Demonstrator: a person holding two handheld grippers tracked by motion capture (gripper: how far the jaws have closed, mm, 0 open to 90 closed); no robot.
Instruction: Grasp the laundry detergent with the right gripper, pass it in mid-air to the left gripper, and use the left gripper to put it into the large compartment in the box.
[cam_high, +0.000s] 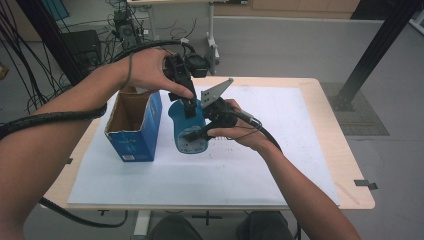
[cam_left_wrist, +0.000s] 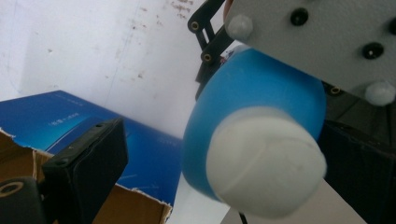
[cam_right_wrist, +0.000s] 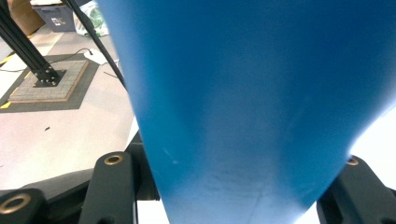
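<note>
A blue bottle (cam_high: 189, 127) (cam_right_wrist: 243, 93) is held tilted above the white mat, beside an open blue cardboard box (cam_high: 135, 125) (cam_left_wrist: 93, 116). My right gripper (cam_high: 199, 133) (cam_right_wrist: 233, 191) is shut on the bottle's body, with one jaw on each side. My left gripper (cam_high: 187, 104) (cam_left_wrist: 224, 149) reaches down from above at the bottle's top end. In the left gripper view the white cap (cam_left_wrist: 266, 163) lies between its jaws. The jaws stand open, with a gap between the left jaw and the cap.
The white mat (cam_high: 250, 165) covers a wooden table (cam_high: 345, 150). The open box stands at the mat's left. The right gripper's grey plate (cam_high: 215, 92) (cam_left_wrist: 327, 37) sits close to the left gripper. Cables and black frame posts (cam_high: 380, 45) lie beyond the table.
</note>
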